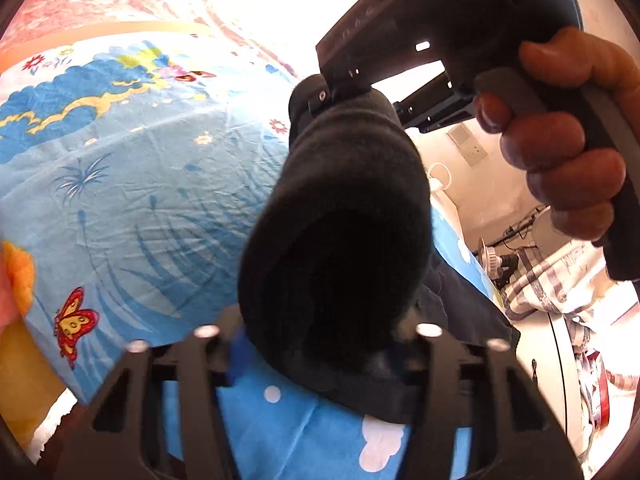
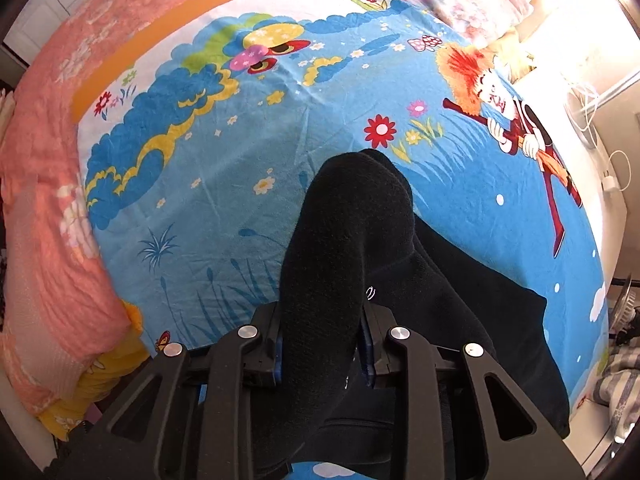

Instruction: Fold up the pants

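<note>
Two grippers hold one pair of black pants (image 2: 320,264) above a bed covered by a bright blue cartoon sheet (image 2: 224,184). The pants are thick, soft and matte, bunched into a rounded roll that rises off the sheet, while the rest lies flat and dark on the bed to the right. In the right wrist view, the right gripper (image 2: 322,352) has its blue pads clamped on a fold of the cloth. In the left wrist view, the left gripper (image 1: 320,340) has the dark bundle filling the gap between its fingers, gripping the pants. A hand (image 1: 560,140) holds the right gripper's handle. A pink blanket (image 2: 52,184) lies beside the sheet
</note>
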`<move>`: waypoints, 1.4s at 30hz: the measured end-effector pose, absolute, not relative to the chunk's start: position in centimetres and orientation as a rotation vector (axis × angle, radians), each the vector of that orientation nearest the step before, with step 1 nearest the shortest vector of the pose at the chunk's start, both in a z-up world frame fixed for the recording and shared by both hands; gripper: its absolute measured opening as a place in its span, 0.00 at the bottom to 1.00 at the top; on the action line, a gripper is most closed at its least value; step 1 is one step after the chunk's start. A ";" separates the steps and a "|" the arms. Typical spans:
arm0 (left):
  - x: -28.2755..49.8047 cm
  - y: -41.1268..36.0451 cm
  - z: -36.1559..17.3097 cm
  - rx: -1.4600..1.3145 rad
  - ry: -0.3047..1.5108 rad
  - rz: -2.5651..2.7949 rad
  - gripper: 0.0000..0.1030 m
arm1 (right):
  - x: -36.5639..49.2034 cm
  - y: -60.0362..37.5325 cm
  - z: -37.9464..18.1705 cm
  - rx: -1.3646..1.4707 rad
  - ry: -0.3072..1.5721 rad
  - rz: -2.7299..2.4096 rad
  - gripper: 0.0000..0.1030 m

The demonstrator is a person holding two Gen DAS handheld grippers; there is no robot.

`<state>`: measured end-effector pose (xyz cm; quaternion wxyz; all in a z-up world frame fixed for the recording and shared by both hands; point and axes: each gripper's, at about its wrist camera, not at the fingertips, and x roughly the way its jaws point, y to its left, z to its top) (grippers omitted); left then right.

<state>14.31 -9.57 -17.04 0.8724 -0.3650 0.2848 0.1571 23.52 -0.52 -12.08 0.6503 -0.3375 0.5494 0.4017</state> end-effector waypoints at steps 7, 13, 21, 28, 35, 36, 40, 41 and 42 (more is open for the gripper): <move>16.9 -16.0 -8.8 -0.417 0.487 0.286 0.30 | 28.5 -11.2 -2.7 -0.508 1.188 0.965 0.26; 20.8 -27.2 -4.4 -0.109 0.454 0.227 0.30 | 33.0 -22.9 0.4 -0.370 1.174 0.900 0.26; 26.9 -42.3 -6.8 0.268 0.475 0.131 0.29 | 39.2 -37.1 -3.2 -0.262 1.209 0.776 0.26; 30.3 -51.2 -15.5 0.534 0.589 0.060 0.29 | 43.4 -45.1 -12.8 -0.259 1.313 0.654 0.26; 30.0 -53.4 -19.8 0.748 0.562 0.077 0.31 | 44.6 -47.5 -16.3 -0.163 1.340 0.704 0.30; 30.2 -53.8 -20.3 0.769 0.561 0.078 0.34 | 44.8 -47.7 -16.7 -0.138 1.345 0.715 0.35; 29.8 -54.6 -21.1 0.838 0.533 0.063 0.47 | 45.1 -48.4 -17.6 -0.098 1.350 0.730 0.43; 29.9 -54.8 -21.1 0.846 0.526 0.061 0.47 | 45.1 -48.3 -17.3 -0.109 1.340 0.735 0.43; 29.9 -55.0 -21.1 0.853 0.521 0.061 0.40 | 45.0 -48.1 -17.1 -0.121 1.327 0.741 0.42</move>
